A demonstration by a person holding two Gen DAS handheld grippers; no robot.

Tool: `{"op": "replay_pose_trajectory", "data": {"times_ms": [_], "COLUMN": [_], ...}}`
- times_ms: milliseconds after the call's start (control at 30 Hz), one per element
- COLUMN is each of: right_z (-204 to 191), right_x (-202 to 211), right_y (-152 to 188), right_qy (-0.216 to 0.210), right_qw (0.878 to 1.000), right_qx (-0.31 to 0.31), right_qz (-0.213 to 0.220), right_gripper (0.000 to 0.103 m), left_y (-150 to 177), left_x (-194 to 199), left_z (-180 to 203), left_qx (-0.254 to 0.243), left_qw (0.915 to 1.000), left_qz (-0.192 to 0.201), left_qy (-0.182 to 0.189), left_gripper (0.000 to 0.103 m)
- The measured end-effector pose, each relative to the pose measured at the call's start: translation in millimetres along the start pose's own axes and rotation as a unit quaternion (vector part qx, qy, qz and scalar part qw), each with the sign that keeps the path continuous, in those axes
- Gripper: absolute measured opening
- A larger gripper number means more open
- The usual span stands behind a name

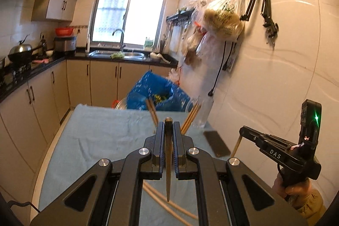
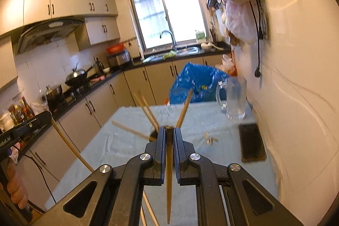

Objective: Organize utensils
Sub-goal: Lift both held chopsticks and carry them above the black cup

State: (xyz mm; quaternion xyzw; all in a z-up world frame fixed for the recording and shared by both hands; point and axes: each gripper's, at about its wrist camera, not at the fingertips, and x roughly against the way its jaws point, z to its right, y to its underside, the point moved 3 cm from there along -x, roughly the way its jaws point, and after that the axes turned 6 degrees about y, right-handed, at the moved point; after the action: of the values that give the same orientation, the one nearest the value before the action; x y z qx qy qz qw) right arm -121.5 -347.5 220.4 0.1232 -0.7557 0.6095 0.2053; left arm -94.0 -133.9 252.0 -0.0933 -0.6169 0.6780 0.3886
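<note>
Nearest to me, the left gripper [image 1: 168, 132] is clenched on one dark-tipped chopstick [image 1: 168, 162], which runs back between its jaws with the thin end hanging under the body. The right gripper [image 2: 169, 137] is clenched the same way on its own chopstick [image 2: 168, 173]. Each holds only one stick, well above the table [image 1: 95, 130] with the blue-grey cloth.

Under and just beyond the grippers, the loose chopsticks [image 2: 148, 111] lie spread on the cloth in several directions, some crossing.

Farther, near the wall, a dark phone [image 2: 251, 142] lies flat, and behind it stands the glass mug [image 2: 235, 96], which I judge is the place for the sticks.

To do this step well, I think each hand should carry its stick to the mug slowly, turn the thin end downward, and loosen only when the end is inside the rim. The hands should go one after the other, so they do not knock the mug.
</note>
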Motion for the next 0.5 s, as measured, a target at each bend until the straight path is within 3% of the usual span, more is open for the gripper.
{"op": "replay_pose_trajectory", "data": {"times_ms": [233, 500], "right_z": [-4, -3], "right_x": [-9, -48], "right_y": [-56, -96], "right_qy": [-0.005, 0.0], "right_qw": [0.999, 0.995], "right_qx": [-0.014, -0.054], "right_qz": [0.051, 0.087], "right_gripper": [0.007, 0.007], "left_y": [-49, -79], "left_x": [-31, -107], "left_z": [11, 5], "left_qx": [-0.018, -0.009], "left_qw": [0.999, 0.9985], "left_qz": [0.04, 0.033], "left_qy": [-0.013, -0.043], "left_gripper": [0.007, 0.007]}}
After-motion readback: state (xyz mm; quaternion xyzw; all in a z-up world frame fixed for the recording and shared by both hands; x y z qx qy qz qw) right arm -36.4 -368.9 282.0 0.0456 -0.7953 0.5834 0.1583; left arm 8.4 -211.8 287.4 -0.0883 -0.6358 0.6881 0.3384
